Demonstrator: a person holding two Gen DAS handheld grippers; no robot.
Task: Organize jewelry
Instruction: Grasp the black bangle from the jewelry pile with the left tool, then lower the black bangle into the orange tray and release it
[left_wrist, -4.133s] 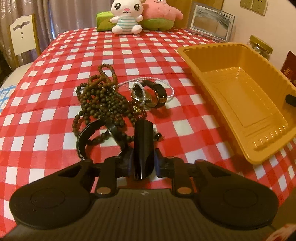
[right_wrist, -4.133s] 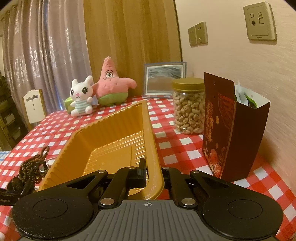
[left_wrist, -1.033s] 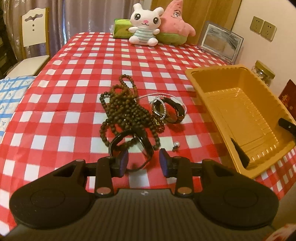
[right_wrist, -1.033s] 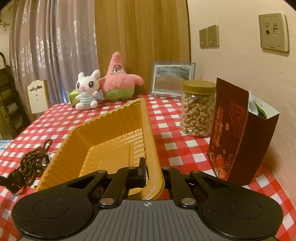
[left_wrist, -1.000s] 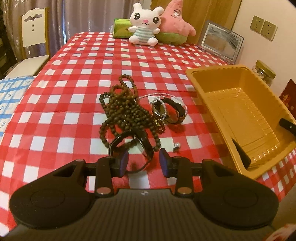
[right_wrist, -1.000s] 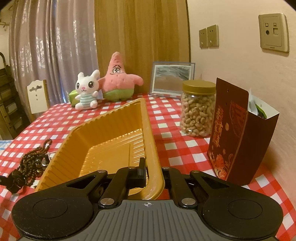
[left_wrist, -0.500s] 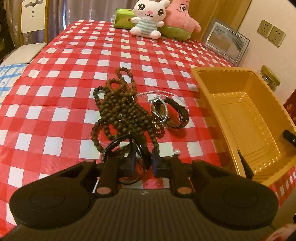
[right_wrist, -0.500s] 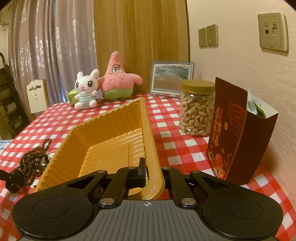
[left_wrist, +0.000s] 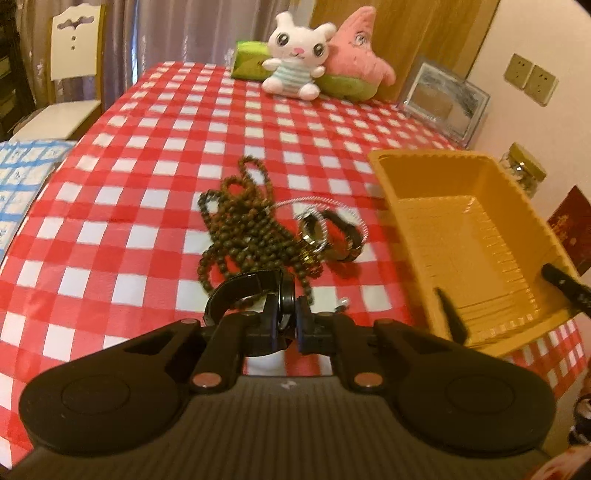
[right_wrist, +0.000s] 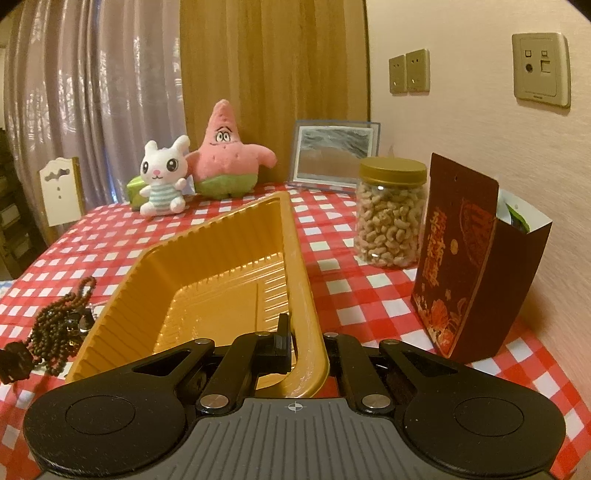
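Observation:
My left gripper (left_wrist: 289, 320) is shut on a black bangle (left_wrist: 243, 290) and holds it just above the red checked cloth. Beyond it lie a heap of dark wooden beads (left_wrist: 243, 229), a thin pearl chain (left_wrist: 314, 202), a silver ring bracelet (left_wrist: 314, 230) and a dark bracelet (left_wrist: 345, 236). A small pearl earring (left_wrist: 343, 303) lies near my fingers. The yellow tray (left_wrist: 476, 236) stands to the right. My right gripper (right_wrist: 306, 349) is shut on the near rim of the yellow tray (right_wrist: 221, 273). The beads (right_wrist: 55, 325) show at its left.
Two plush toys (left_wrist: 317, 55) and a picture frame (left_wrist: 443, 103) stand at the table's far end. A cashew jar (right_wrist: 389, 210) and a dark red box (right_wrist: 465, 258) stand right of the tray by the wall. A white chair (left_wrist: 70, 77) is at far left.
My left gripper was open over the black bangle a second ago; it has closed on it and lifted it slightly. The right gripper has stayed on the tray rim.

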